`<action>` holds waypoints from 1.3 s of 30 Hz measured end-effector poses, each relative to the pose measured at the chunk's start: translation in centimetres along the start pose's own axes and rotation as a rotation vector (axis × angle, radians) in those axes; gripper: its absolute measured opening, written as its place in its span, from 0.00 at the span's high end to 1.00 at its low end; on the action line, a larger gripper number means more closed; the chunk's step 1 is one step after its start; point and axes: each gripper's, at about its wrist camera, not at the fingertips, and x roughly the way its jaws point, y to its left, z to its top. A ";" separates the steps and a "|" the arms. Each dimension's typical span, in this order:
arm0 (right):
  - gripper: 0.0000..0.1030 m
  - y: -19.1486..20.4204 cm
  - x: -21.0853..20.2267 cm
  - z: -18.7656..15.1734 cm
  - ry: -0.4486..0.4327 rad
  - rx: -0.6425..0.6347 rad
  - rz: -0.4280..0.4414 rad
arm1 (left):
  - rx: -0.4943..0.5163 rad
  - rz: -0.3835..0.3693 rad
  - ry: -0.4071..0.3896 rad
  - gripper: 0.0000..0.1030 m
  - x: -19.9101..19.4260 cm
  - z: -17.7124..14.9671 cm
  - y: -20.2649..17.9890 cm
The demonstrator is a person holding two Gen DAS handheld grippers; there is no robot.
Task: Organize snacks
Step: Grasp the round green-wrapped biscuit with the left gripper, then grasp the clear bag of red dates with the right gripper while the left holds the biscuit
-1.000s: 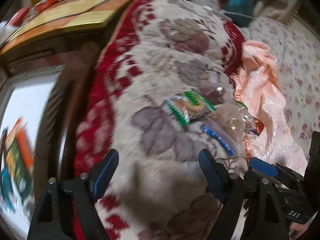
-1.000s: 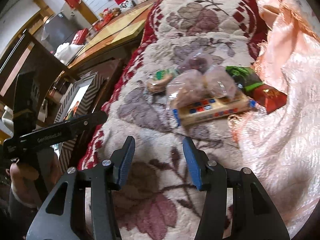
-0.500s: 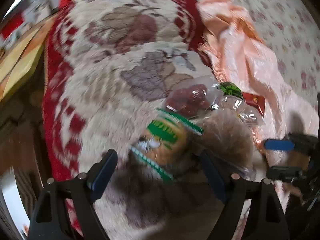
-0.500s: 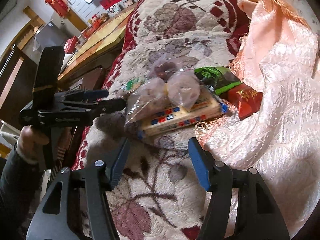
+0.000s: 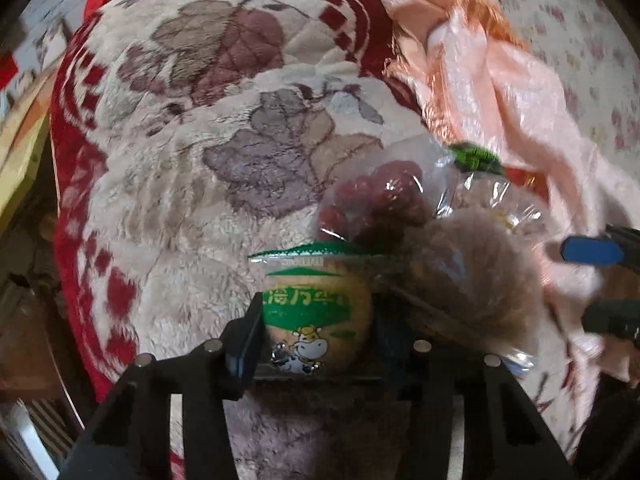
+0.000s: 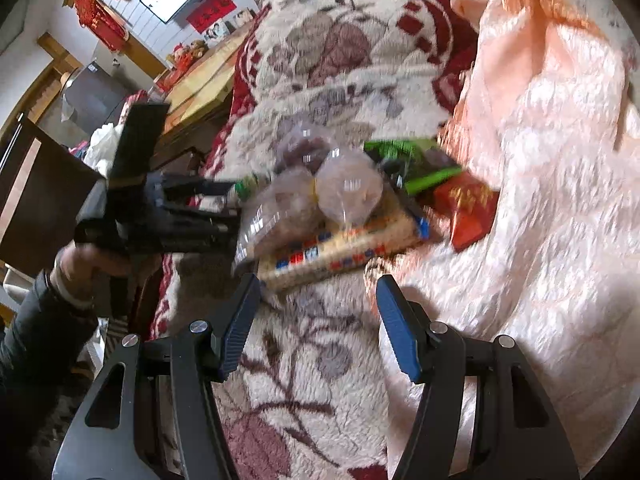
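left gripper: moved in from over bare blanket to the snack pile; its fingers, wide apart before, now close on the round cake packet
right gripper: advanced to just short of the cracker pack, fingers spread wider

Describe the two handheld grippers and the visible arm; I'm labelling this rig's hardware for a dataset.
Both are black plastic frames with silver screws and blue finger pads. The left gripper and right gripper look alike. In the right wrist view, the left hand is bare, with a dark sleeve. No cables show.
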 end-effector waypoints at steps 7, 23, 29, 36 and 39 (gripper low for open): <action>0.24 3.5 1.9 6.2 -0.024 -0.214 -0.067 | -0.176 0.021 -0.048 0.50 -2.8 -2.0 1.5; 0.66 3.9 10.0 9.2 0.101 -0.390 -0.095 | -0.413 0.045 -0.129 0.50 -7.6 -8.9 1.3; 0.66 7.5 4.0 8.4 -0.034 -0.370 -0.002 | -0.457 0.076 -0.200 0.50 -10.5 -10.6 0.5; 0.66 12.2 0.4 4.0 -0.077 -0.379 0.071 | -0.515 0.119 -0.240 0.50 -13.4 -13.9 0.2; 0.66 13.6 0.2 1.9 -0.060 -0.389 0.082 | -0.542 0.159 -0.254 0.50 -14.5 -15.7 0.2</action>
